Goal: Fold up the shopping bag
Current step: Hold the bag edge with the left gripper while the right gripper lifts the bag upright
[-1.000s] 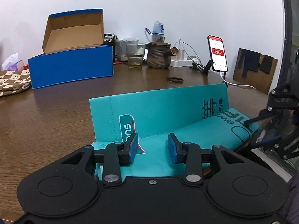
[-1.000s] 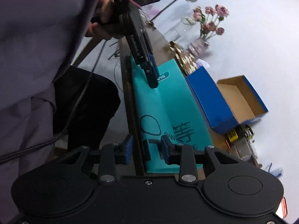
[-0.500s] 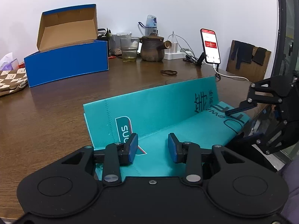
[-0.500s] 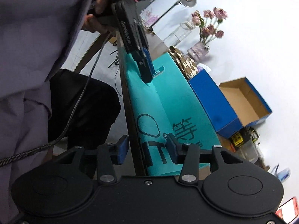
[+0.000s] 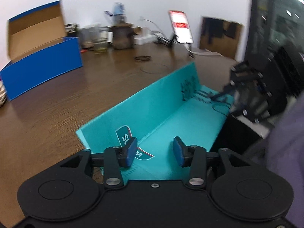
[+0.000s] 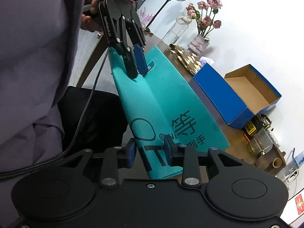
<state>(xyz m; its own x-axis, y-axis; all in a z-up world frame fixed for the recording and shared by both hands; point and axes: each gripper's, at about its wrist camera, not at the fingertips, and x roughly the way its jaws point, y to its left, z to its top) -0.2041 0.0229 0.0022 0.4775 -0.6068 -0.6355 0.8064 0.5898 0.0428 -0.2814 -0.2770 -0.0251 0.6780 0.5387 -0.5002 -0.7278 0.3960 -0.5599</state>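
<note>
A teal shopping bag [image 5: 171, 117] with dark print lies at the near edge of the brown table, creased lengthwise, its far half standing up like a flap. It also shows in the right wrist view [image 6: 161, 102]. My left gripper [image 5: 154, 151] is open over the bag's left end, one pad on each side of the crease. My right gripper [image 6: 150, 151] is open at the bag's right end, its jaws on either side of the near panel's end. Each gripper shows in the other's view: the right one [image 5: 245, 96], the left one [image 6: 135, 60].
An open blue cardboard box [image 5: 41, 64] stands at the back left of the table [image 5: 57, 104]. A teapot [image 5: 121, 38], glasses, a phone on a stand [image 5: 181, 26] and cables line the far edge. A vase of roses [image 6: 203, 28] and the person's body [image 6: 34, 57] show in the right wrist view.
Both grippers have lifted and swung; the bag's near panel has risen off the table edge and the right jaws have opened wider. The left wrist view has turned and is blurred.
</note>
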